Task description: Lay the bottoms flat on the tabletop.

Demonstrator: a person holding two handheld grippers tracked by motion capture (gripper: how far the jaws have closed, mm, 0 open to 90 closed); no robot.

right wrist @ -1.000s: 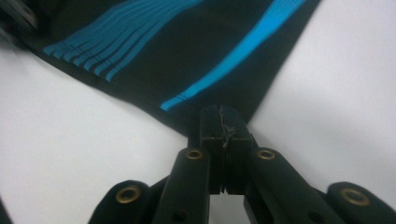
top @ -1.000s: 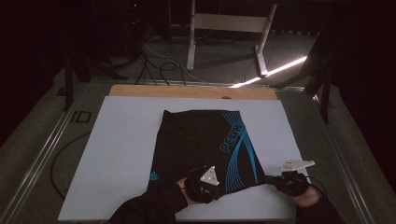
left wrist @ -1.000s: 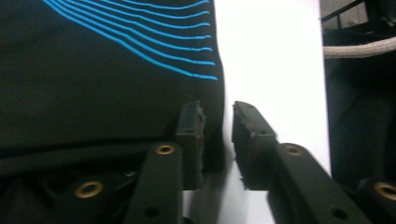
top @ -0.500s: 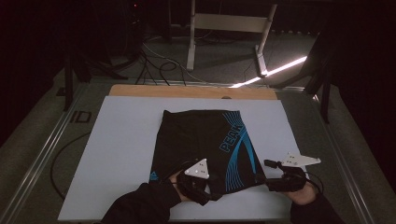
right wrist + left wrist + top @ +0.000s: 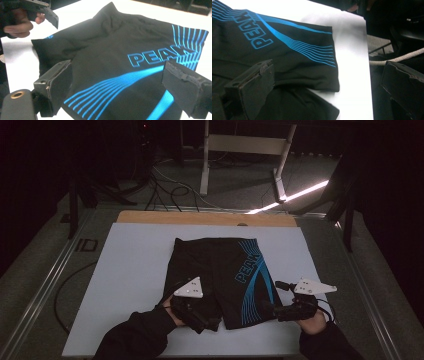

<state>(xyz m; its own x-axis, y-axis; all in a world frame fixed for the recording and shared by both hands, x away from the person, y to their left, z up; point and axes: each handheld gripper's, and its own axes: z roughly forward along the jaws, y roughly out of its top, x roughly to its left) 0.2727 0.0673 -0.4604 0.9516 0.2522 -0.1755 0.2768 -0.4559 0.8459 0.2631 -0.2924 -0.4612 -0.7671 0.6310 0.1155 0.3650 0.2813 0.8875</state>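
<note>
Black shorts [image 5: 220, 275] with blue stripes and the word PEAK lie flat on the white board [image 5: 130, 280]. My left gripper [image 5: 214, 322] hovers over the near left hem. Its jaws have just been opening and hold nothing; in the left gripper view they stand wide [image 5: 329, 82] above the shorts [image 5: 287, 50]. My right gripper [image 5: 270, 309] is at the near right hem, and its jaws have also just been opening. In the right gripper view they gape [image 5: 120, 85] over the shorts [image 5: 112, 50] without touching them.
The board lies on a table with a wooden strip [image 5: 200, 218] along the far edge and metal rails [image 5: 45, 290] at the sides. Beyond it are a frame's legs [image 5: 205, 165], floor cables [image 5: 170, 190] and a bright light strip [image 5: 295, 196].
Both grippers have opened, let go of the near hem and lifted. The left gripper has drawn back to the left. The shorts now lie flat.
</note>
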